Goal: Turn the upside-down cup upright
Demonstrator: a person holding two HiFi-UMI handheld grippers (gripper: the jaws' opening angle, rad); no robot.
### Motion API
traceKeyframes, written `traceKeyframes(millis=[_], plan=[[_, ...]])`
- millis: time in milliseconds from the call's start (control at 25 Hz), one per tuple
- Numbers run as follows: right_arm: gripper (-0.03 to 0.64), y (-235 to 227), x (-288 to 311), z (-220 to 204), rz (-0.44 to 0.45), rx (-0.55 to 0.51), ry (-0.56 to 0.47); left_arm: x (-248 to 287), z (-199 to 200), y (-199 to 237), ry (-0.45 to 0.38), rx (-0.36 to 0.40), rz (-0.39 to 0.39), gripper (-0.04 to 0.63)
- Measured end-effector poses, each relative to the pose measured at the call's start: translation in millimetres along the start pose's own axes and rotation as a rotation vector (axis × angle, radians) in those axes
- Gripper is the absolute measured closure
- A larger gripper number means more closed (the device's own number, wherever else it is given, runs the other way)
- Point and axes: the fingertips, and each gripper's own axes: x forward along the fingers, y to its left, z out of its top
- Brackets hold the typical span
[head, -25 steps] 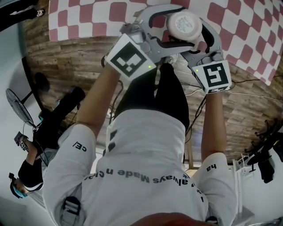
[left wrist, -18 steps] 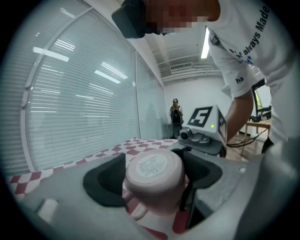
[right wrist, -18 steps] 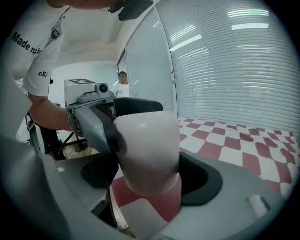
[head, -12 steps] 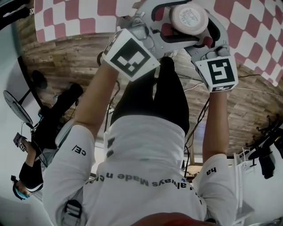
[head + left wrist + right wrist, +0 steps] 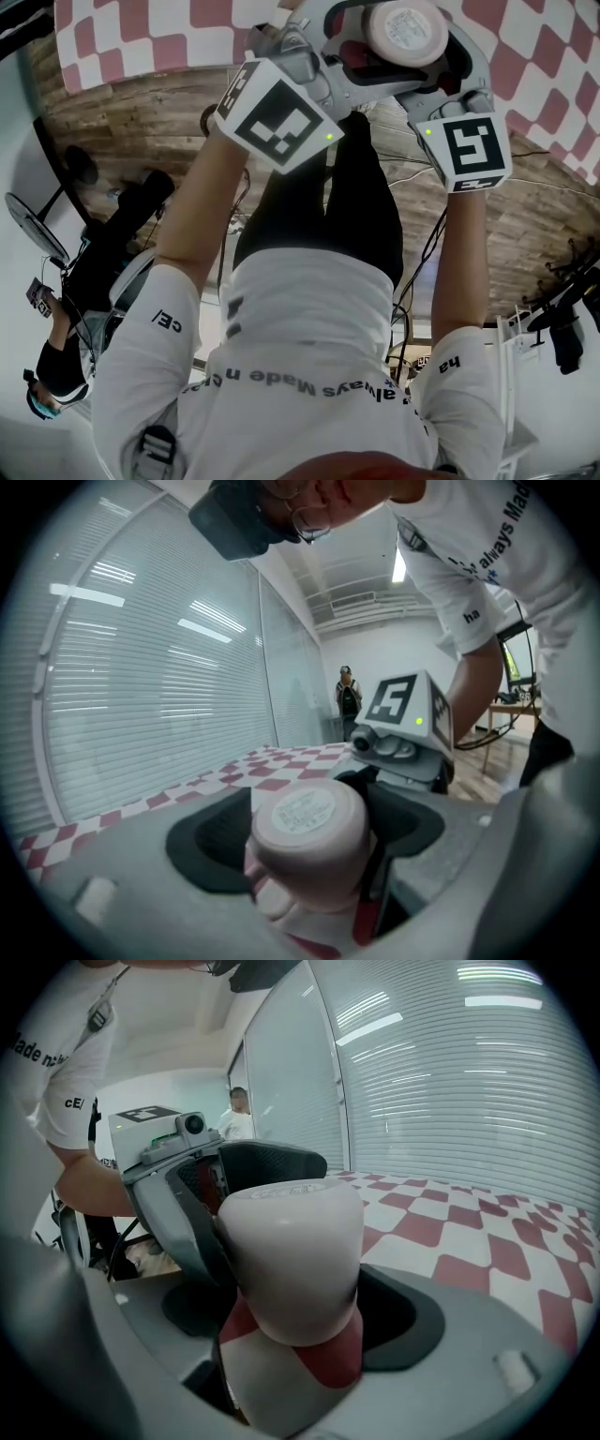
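Note:
A pale pink cup (image 5: 405,33) stands upside down on the red-and-white checked cloth (image 5: 141,37), its labelled base facing up. Both grippers reach in around it from opposite sides. My left gripper (image 5: 367,47) is open, and in the left gripper view the cup (image 5: 307,841) sits between its dark pads (image 5: 208,841) with a gap on each side. My right gripper (image 5: 439,58) is open too; in its view the cup (image 5: 291,1260) fills the middle and the pads (image 5: 405,1321) stand clear of it. The cup's rim is hidden behind the jaws.
The checked cloth (image 5: 469,1232) runs on to a wall of window blinds (image 5: 141,667). Wooden planks (image 5: 141,131) border the cloth. A bystander (image 5: 347,691) stands far off, and a fan (image 5: 37,230) and camera gear sit at the left.
In the head view both grippers and the cup have slid toward the top edge. The jaws keep the same width around the cup.

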Motion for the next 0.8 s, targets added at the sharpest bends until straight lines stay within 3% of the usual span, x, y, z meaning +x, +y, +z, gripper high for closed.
traceKeyframes(millis=[320, 480, 800], plan=[[0.212, -0.5, 0.8, -1.7, -0.02, -0.022, 0.004, -1.0, -1.8, -0.1, 0.001, 0.014, 0.022, 0.196], [0.16, 5.5, -3.2, 5.1, -0.037, -0.052, 0.031, -12.0, 2.8, 1.5, 0.0, -0.022, 0.044, 0.172], [0.158, 24.6, -57.4, 48.7, -0.022, -0.08, 0.014, -40.4, 55.1, -3.0, -0.007, -0.101, 0.12, 0.172]])
